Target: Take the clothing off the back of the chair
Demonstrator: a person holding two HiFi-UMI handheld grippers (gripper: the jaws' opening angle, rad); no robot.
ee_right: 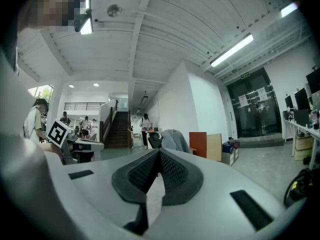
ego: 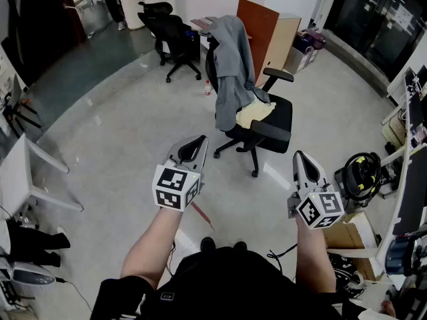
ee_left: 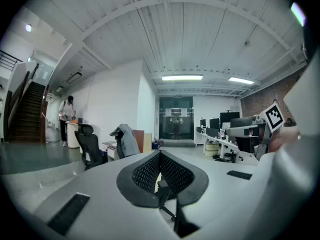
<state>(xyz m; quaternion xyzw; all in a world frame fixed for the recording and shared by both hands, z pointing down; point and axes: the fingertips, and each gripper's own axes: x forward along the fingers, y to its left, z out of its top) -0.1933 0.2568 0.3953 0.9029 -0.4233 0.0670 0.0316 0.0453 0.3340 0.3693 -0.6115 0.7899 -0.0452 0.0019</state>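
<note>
Both of my tools are in the carry position. The jaws of the left tool (ego: 197, 143) are fully together with nothing between them, and the right tool (ego: 299, 159) is in the same condition. I judge this to be the approach stage: there is nothing to grip yet, and closed jaws cannot snag anything in transit.

I hold both tools roughly level and pointed ahead at the target.

The grey jacket (ego: 233, 59) is draped over the backrest of the black office chair (ego: 270, 122). Its shoulders sit on the top edge, which carries the weight. The body of the jacket hangs down the seat side, next to a pale yellow item (ego: 255, 114) lying on the seat.

The chair stands on the open floor (ego: 100, 132), well apart from both tools. No contact has been made.

Required next, in my judgement:
- Close the distance.
- Open the jaws.
- Grip the fabric high, near the top edge, so that an upward lift clears the backrest and does not drag the castored chair.
</note>
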